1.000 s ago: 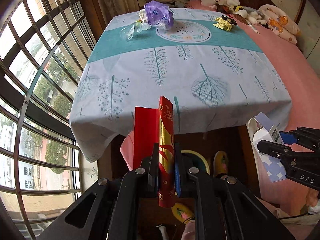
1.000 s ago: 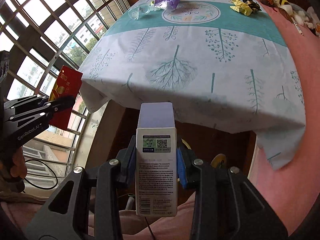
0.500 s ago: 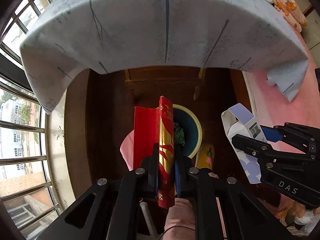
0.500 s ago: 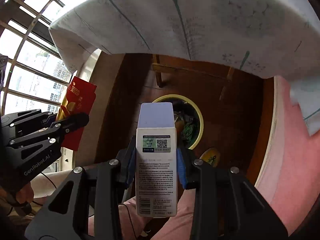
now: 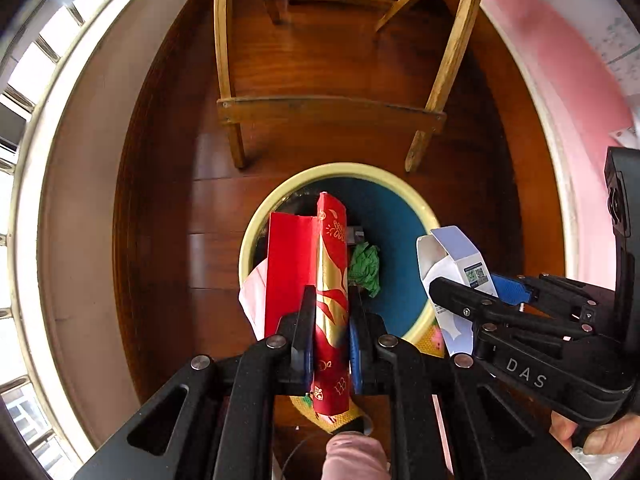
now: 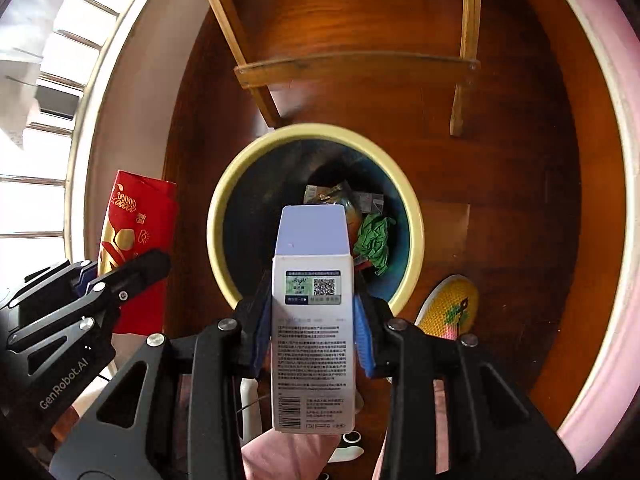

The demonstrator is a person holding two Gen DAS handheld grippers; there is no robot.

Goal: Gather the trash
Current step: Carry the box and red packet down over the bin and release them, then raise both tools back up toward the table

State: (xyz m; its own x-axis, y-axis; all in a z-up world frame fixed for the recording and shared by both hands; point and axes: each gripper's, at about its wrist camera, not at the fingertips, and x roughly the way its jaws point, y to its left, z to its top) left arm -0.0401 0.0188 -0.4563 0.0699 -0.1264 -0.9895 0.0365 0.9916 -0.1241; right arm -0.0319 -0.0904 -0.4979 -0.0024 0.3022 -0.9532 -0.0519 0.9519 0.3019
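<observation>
**Red packet and white box held over the bin, with room to miss**

Red and gold, the packet [image 5: 328, 280] sits pinched between the jaws of the left gripper [image 5: 329, 320], which are closed tight on its folded spine; a loose red flap fans out to the left. The right gripper [image 6: 313, 320] is clamped on the white box [image 6: 313, 320], gripping it at mid-height with the lilac top flap pointing forward.

Just beyond both sits the bin [image 6: 236, 184], yellow-rimmed and dark blue inside, already holding a green wrapper [image 6: 374, 240] and other scraps. The box looks centred over the opening. The packet is less safe: in the right view it hangs left of the rim, over bare floor [image 6: 500, 200], so a release there would likely miss. Its light flap could also catch air and drift.

Near the rim lies a yellow slipper [image 6: 448, 308], where a bouncing box could land. Farther off stand the wooden table legs [image 5: 448, 60], well apart from both grippers and probably no hazard.
</observation>
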